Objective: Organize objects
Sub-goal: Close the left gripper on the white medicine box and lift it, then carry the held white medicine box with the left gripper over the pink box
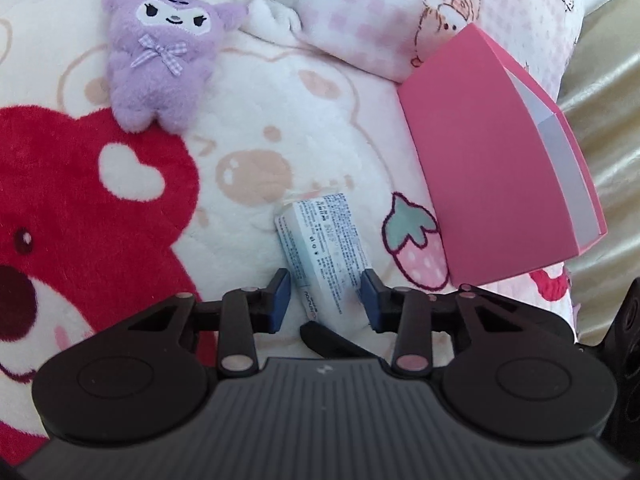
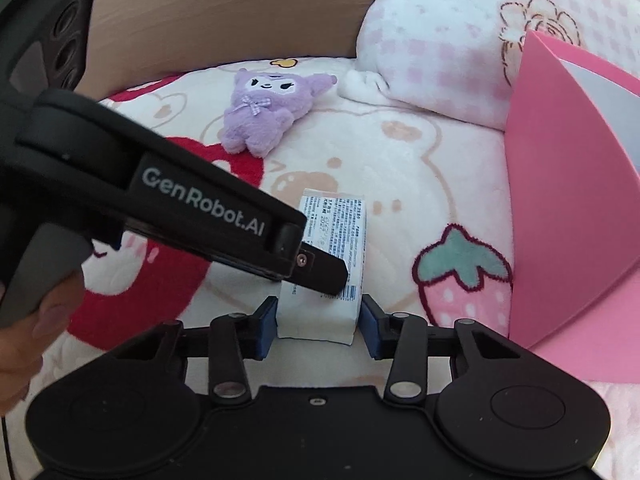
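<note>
Fleecy cartoon blanket (image 1: pixel 280 92), checked pillow (image 1: pixel 360 20), brown cushion (image 2: pixel 224 12), pink box (image 1: pixel 500 168)

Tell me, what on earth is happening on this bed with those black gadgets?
A person is tidying small things on a cartoon blanket, with a hand-held gripper in each hand. Both grippers are at the same white printed packet: the left hand-held gripper and the right hand-held gripper each have their blue pads on either side of it, not clearly squeezing. A purple plush toy lies further back, and an open pink box stands to the right.
</note>
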`<action>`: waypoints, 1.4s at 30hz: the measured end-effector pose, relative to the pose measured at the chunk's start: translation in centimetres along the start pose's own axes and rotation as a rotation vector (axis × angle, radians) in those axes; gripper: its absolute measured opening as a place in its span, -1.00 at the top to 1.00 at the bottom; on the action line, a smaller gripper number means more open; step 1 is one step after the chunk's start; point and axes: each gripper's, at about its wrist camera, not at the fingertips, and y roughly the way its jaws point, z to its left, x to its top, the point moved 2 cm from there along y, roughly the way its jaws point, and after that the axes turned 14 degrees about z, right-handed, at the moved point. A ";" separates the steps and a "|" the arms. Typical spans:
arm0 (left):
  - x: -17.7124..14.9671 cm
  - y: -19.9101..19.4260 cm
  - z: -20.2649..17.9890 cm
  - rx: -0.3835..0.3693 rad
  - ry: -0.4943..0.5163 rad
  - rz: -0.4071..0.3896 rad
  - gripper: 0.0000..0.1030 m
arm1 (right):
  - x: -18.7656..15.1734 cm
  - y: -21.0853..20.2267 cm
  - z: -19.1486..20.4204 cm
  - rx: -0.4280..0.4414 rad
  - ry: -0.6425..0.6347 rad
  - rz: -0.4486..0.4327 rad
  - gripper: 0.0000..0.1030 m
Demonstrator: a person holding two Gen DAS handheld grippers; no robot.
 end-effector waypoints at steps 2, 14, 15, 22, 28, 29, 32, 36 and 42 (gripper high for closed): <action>-0.1 -0.2 0.2 -0.008 -0.013 0.005 0.37 | 0.0 -0.1 0.2 -0.008 -0.013 0.008 0.09; -2.3 -2.4 -1.1 0.093 -0.019 0.052 0.37 | -0.8 -1.6 2.0 0.038 -0.026 0.044 0.10; -2.5 -2.6 -1.4 0.104 -0.013 0.063 0.37 | -0.9 -1.8 2.1 0.047 -0.028 0.047 0.10; -4.2 -3.9 -2.9 0.123 -0.002 0.096 0.37 | -1.8 -3.8 2.9 0.061 -0.015 0.093 0.10; -5.1 -5.2 -3.3 0.096 -0.017 0.117 0.37 | -1.8 -5.5 3.3 0.068 -0.024 0.156 0.10; -5.2 -5.5 -3.6 0.096 -0.009 0.112 0.36 | -1.7 -5.9 3.3 0.069 -0.021 0.159 0.10; -5.8 -6.3 -4.4 0.101 0.010 0.108 0.37 | -1.8 -7.0 3.3 0.074 -0.017 0.164 0.10; -6.4 -7.0 -4.5 0.066 -0.042 0.130 0.36 | -2.2 -8.1 3.4 0.090 -0.037 0.191 0.10; -7.5 -8.4 -6.5 0.055 -0.015 0.115 0.37 | -2.3 -10.5 3.0 0.096 -0.043 0.222 0.10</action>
